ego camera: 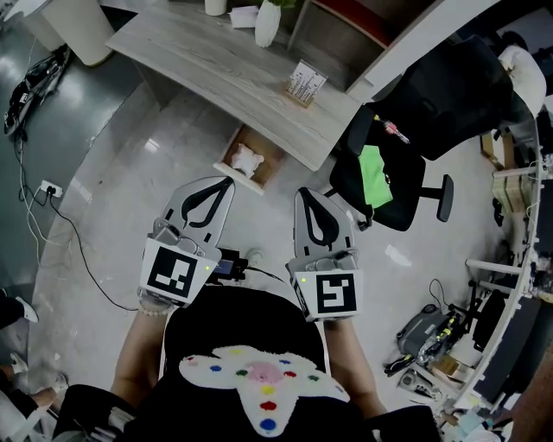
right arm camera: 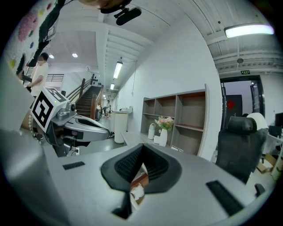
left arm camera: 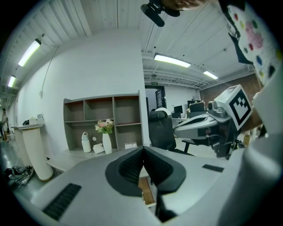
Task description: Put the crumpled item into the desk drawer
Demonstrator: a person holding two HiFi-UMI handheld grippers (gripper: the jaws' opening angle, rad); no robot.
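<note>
The crumpled white item lies inside the open wooden drawer under the grey desk. Both grippers hover side by side over the floor, nearer me than the drawer, and touch nothing. My left gripper is shut and empty, its tips just short of the drawer front. My right gripper is shut and empty too, a little right of the drawer. In the right gripper view the crumpled item shows below the closed jaws. A strip of the drawer shows in the left gripper view.
A black office chair with a green cloth stands right of the drawer. On the desk are a white vase and a card holder. A cable and socket strip lie on the floor at left; tools and clutter at right.
</note>
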